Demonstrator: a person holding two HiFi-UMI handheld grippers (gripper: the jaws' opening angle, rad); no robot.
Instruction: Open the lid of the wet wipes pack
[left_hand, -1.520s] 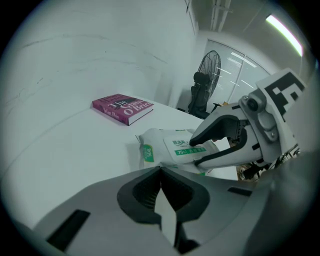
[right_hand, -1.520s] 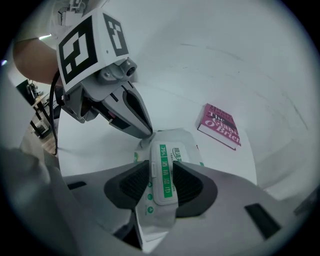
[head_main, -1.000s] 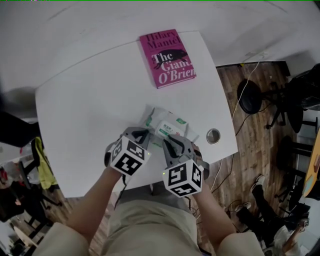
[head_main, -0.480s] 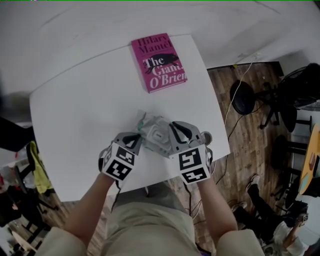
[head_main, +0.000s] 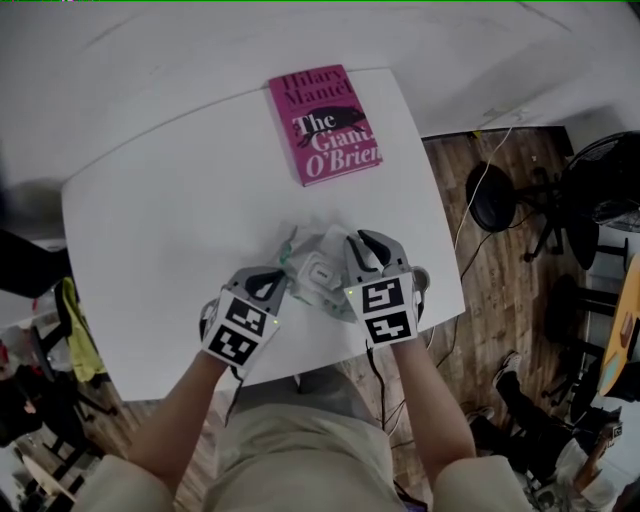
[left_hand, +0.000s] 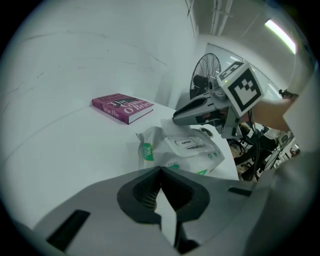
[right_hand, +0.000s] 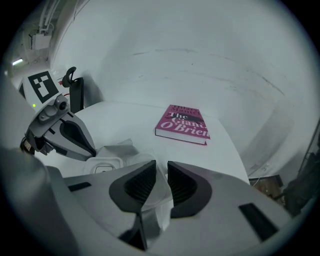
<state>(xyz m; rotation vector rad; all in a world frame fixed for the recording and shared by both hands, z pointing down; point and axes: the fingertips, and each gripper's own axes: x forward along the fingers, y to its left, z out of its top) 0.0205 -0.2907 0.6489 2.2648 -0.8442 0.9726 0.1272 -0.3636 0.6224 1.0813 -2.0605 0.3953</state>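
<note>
- Within the last second the right gripper (head_main: 362, 242) had shifted across the table (head_main: 180, 230), from the near edge of the wet wipes pack (head_main: 318, 268) round to its right-hand end
- Its jaws had nipped almost together partway through that move and had just been opening again. In the right gripper view they stood a narrow gap apart with a fold of the pack's white film between them. The pads did not look to press it, so I judged that claw released rather than gripping
- The left gripper (head_main: 283, 284) had kept its place at the pack's near left edge, jaws clenched tip to tip. The pack's edge ran in under those tips, so it appeared to pinch the film and pin the pack, though the contact itself was hidden
- The pack lay near the table's front edge, between the two grippers and well apart from the pink book (head_main: 325, 122) at the far side. It looked more rumpled than a second before
- The lid (left_hand: 186, 143) sat flat and closed on top with no jaw on it, so the brief nip seemed to have caught film, not the flap
- That left the task barely begun: the right claw would probably need to come over the top and find the lid's front lip
</note>
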